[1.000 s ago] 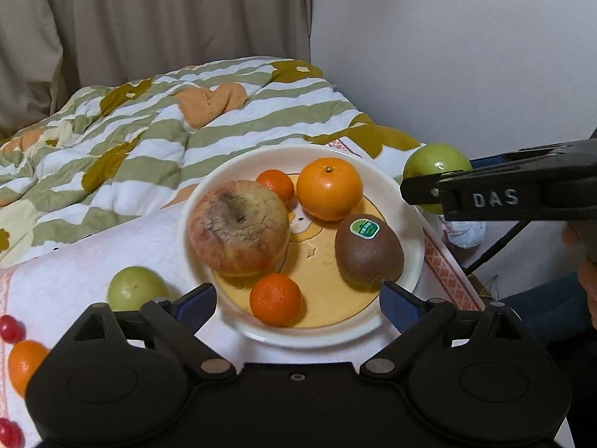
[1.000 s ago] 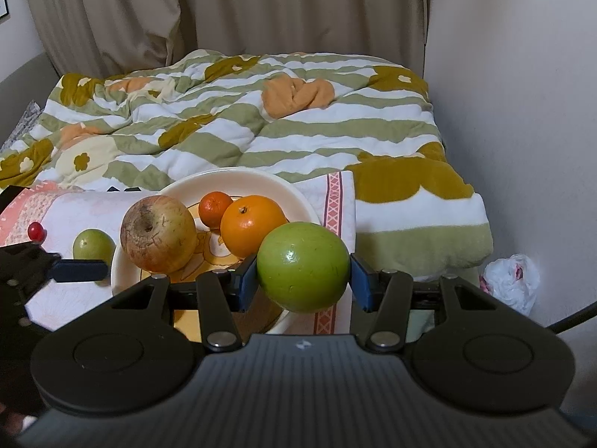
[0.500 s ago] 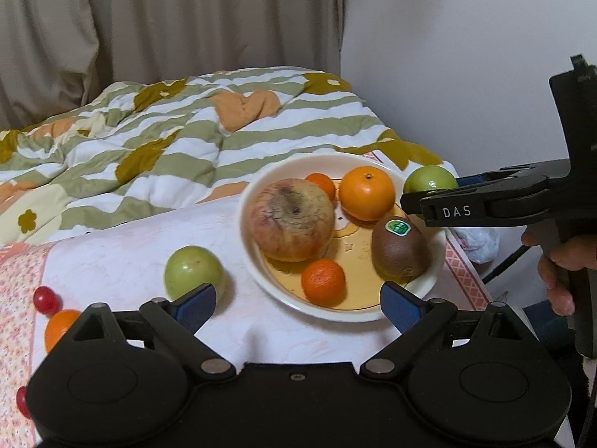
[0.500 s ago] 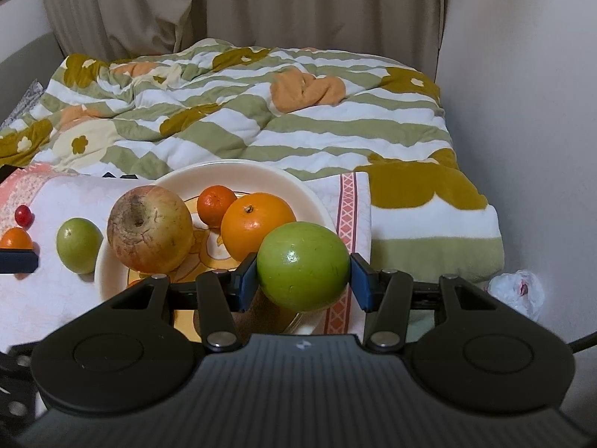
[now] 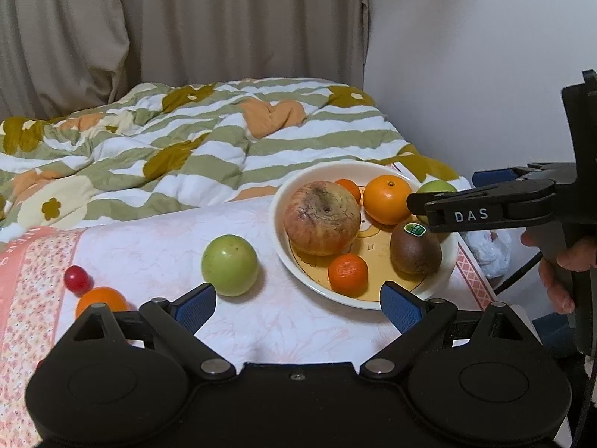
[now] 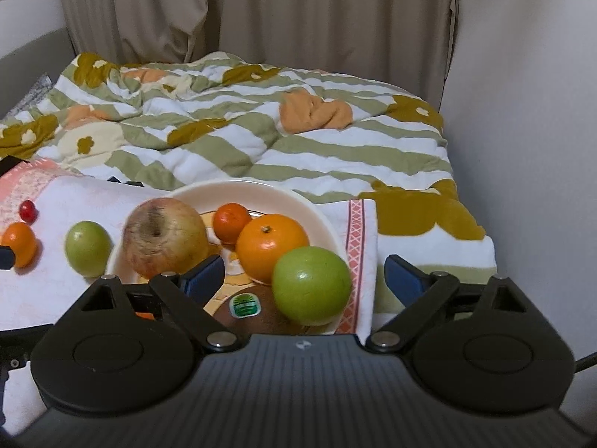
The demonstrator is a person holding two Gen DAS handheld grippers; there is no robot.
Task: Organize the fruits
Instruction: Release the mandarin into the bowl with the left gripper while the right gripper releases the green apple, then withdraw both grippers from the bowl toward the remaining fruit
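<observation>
A cream plate [image 5: 287, 272] [image 6: 317, 216] holds a big blotchy apple [image 5: 322, 218] [image 6: 166, 237], an orange [image 5: 388, 199] [image 6: 272, 246], two mandarins [image 5: 348, 274] [image 6: 231, 222] and a kiwi [image 5: 415, 248]. My right gripper [image 6: 304, 278] is open; a green apple [image 6: 311, 285] [image 5: 436, 188] sits between its spread pads at the plate's right edge, touching neither. My left gripper [image 5: 298, 304] is open and empty, near the plate's front rim. A second green apple [image 5: 229, 265] [image 6: 87, 248], a mandarin [image 5: 100, 300] and a cherry [image 5: 76, 279] lie on the cloth, left of the plate.
A striped flowered quilt [image 5: 186, 156] lies behind the cloth-covered table [image 5: 156, 235]. A white wall [image 5: 466, 56] stands at the right, curtains behind. A white plastic bag [image 5: 487, 246] lies on the floor past the table's right edge.
My right gripper has opened and let go of the green apple, which now rests at the plate's right edge. My left gripper has pulled back and left, bringing more of the table into view.
</observation>
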